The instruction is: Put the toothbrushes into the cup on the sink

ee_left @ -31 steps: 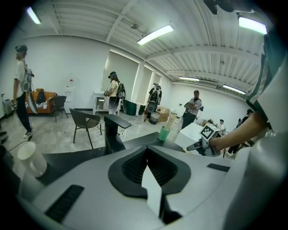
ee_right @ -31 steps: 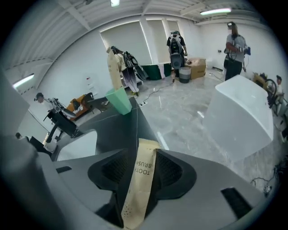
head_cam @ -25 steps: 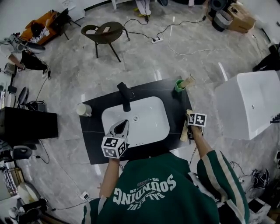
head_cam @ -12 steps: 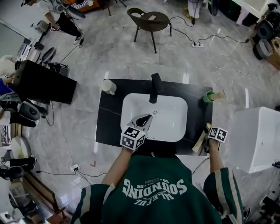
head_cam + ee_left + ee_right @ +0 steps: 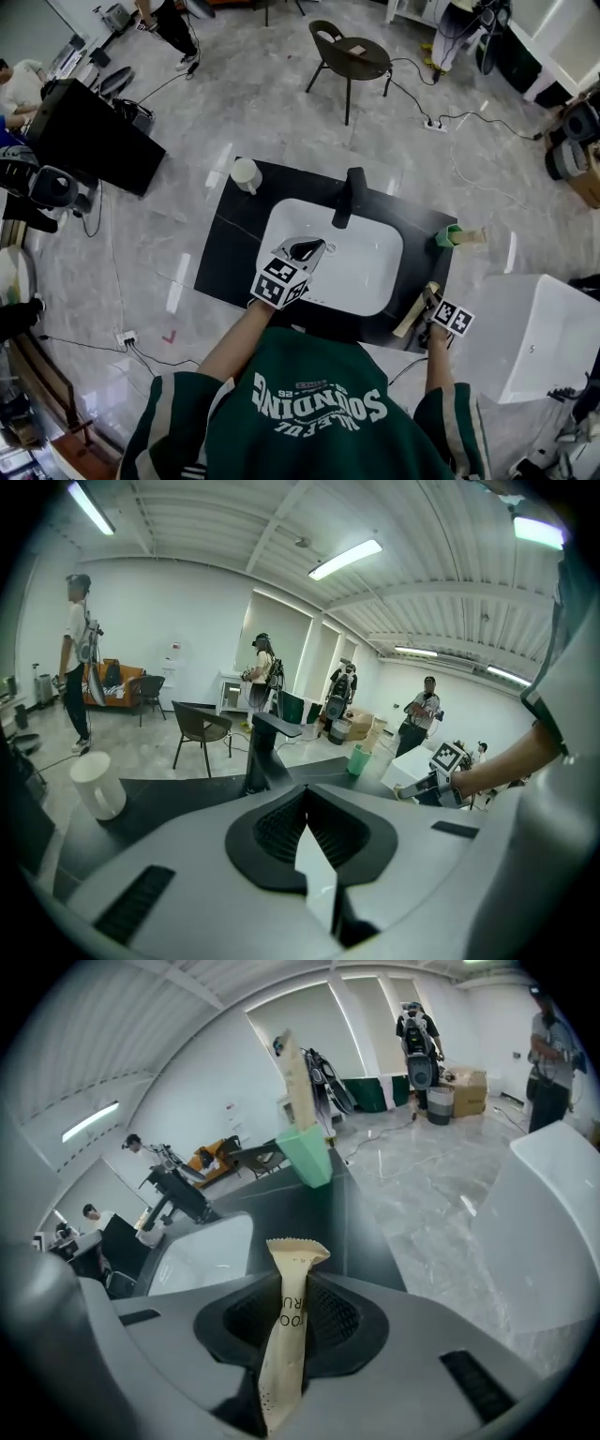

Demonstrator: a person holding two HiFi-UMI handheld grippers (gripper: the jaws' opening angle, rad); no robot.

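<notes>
As right gripper closes on toothbrush, "OO" shows.

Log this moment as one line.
right gripper: jaws just closed onto wrapped toothbrush | left gripper: shut, empty | green cup: second toothbrush inside

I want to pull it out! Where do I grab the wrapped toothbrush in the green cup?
Pinch the wrapped toothbrush by its top half, across its flat sides, coming from above. It sticks up nearly upright, and the green cup hides its lower end.
</notes>
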